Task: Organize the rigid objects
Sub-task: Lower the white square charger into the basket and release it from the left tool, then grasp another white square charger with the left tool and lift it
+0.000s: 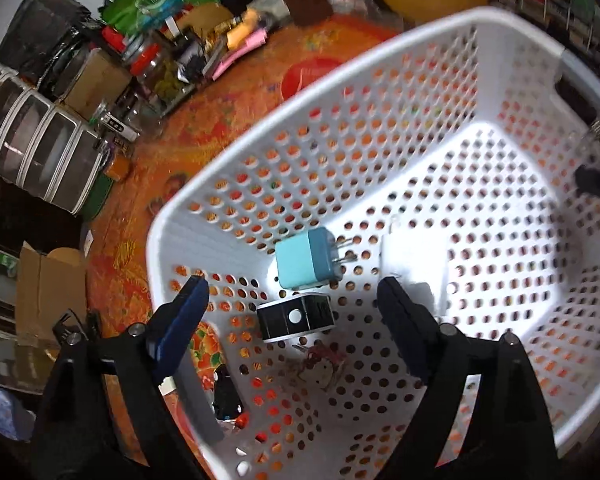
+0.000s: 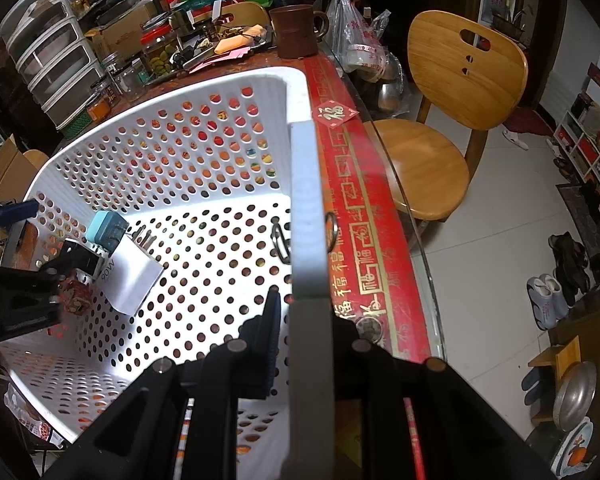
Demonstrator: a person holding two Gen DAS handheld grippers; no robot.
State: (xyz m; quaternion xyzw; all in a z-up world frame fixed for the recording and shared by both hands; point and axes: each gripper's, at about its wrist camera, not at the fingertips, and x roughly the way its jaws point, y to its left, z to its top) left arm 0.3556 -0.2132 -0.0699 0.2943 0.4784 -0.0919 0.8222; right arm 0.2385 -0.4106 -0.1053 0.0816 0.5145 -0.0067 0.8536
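Note:
A white perforated basket stands on the table. Inside lie a light blue plug adapter, a black charger with a white dot, a white 90W charger and a small Hello Kitty trinket. My left gripper is open, hovering above these items. My right gripper is shut on the basket's right rim. The right wrist view also shows the blue adapter, the white charger, the left gripper and a metal keyring in the basket.
The table has an orange-red patterned cloth and red border. Jars, boxes, a drawer unit and a brown mug crowd the far side. A wooden chair stands beside the table's glass edge.

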